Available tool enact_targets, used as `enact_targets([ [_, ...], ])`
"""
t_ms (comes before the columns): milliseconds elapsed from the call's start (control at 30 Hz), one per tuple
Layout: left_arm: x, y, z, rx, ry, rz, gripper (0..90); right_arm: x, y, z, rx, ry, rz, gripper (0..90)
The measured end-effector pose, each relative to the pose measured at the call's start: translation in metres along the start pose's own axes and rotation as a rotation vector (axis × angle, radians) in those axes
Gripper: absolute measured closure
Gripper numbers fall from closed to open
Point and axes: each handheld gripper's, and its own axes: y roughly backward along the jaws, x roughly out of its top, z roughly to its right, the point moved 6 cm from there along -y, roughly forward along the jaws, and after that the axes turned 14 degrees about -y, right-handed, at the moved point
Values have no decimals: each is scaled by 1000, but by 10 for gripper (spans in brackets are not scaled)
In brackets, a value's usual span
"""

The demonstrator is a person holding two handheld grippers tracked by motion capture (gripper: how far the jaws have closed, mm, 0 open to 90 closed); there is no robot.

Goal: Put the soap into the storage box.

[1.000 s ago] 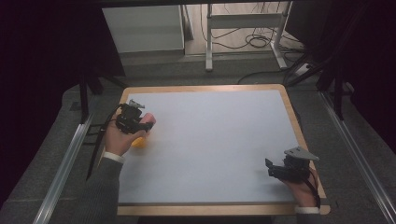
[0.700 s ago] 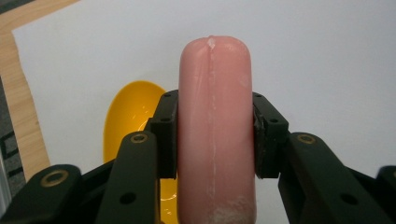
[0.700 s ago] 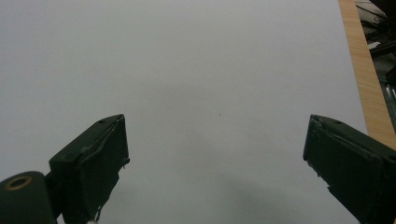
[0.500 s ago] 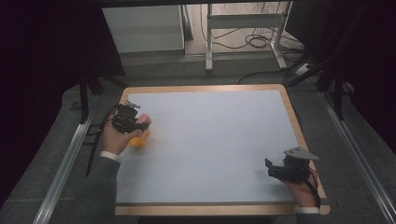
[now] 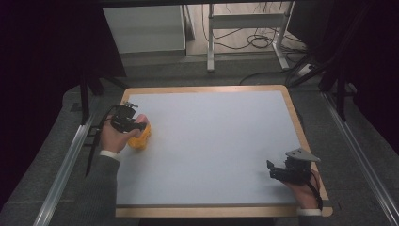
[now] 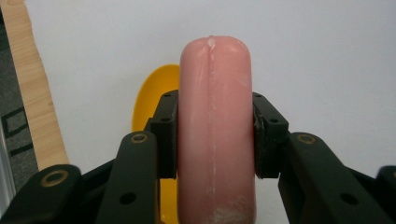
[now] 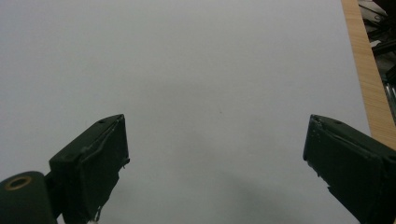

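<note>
left gripper [image 5: 134, 124] at the far-left of the white table top [image 5: 211, 141], jaws clamped on a smooth pink sausage-shaped cylinder with a moulded seam [image 6: 215, 130]. in the left gripper view the pads press its two long sides about midway up; its long axis runs along the jaws, rounded end pointing away from the hand.

a yellow rounded plastic piece [image 6: 154, 98] lies on the table directly under and just left of the pink cylinder; from the high view it [image 5: 140, 138] sits just near-side of the gripper. cannot tell whether the two touch.

right gripper [image 5: 282, 170] rests at the near-right corner, well apart from both things, jaws spread wide over bare white surface, holding nothing.

judgement: left hand is by far the nearer; any set-down onto the yellow piece turns on lowering the cylinder lengthwise.
</note>
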Motion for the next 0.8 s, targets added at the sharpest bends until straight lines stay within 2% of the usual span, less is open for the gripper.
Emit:
enact_targets([
  [233, -8, -10, -3, 7, 17, -21, 602, 0, 0, 0, 1, 1, 1, 64],
  [733, -20, -30, -5, -8, 44, -60, 601, -1, -1, 0, -2, 3, -4, 64],
  [800, -21, -31, -4, -9, 48, -49, 599, -1, -1, 1, -3, 1, -4, 64],
])
